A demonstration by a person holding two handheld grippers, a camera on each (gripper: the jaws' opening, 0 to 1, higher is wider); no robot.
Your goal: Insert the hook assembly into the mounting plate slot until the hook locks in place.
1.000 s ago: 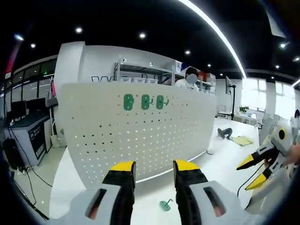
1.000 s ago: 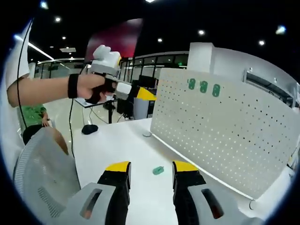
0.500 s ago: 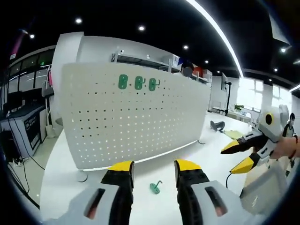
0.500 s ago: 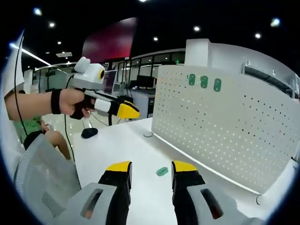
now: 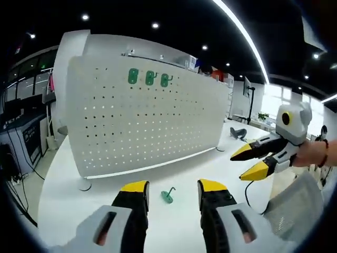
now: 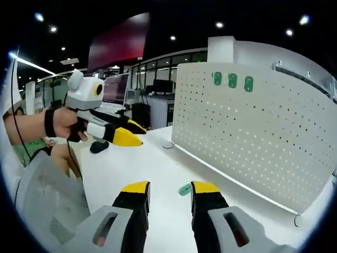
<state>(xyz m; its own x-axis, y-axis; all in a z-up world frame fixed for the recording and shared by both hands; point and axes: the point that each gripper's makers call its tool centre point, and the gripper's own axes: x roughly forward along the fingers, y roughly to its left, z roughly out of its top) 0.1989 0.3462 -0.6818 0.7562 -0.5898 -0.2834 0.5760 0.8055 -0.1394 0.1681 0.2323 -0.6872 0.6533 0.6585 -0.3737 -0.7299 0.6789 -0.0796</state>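
A small green hook assembly (image 5: 168, 196) lies loose on the white table, just beyond my left gripper (image 5: 173, 187), which is open with nothing between its yellow-tipped jaws. The same hook (image 6: 184, 189) rests just past my right gripper (image 6: 170, 187), also open. Behind the hook stands the white perforated mounting plate (image 5: 142, 121), upright, with three green hooks (image 5: 149, 77) hung near its top; in the right gripper view the plate (image 6: 258, 132) fills the right side with those hooks (image 6: 232, 80). The right gripper (image 5: 253, 161) comes into the left gripper view from the right, held in a hand.
The white table (image 5: 79, 211) stretches around the plate. A grey mesh chair back (image 6: 47, 205) is at the lower left of the right gripper view. A dark object (image 5: 238, 134) and a yellow pad lie far off on the table. Desks and monitors (image 6: 158, 87) stand in the background.
Both views have dipped and drawn nearer the table; the hook now sits closer to the jaws. In each view the other gripper has moved in toward the middle and lower.
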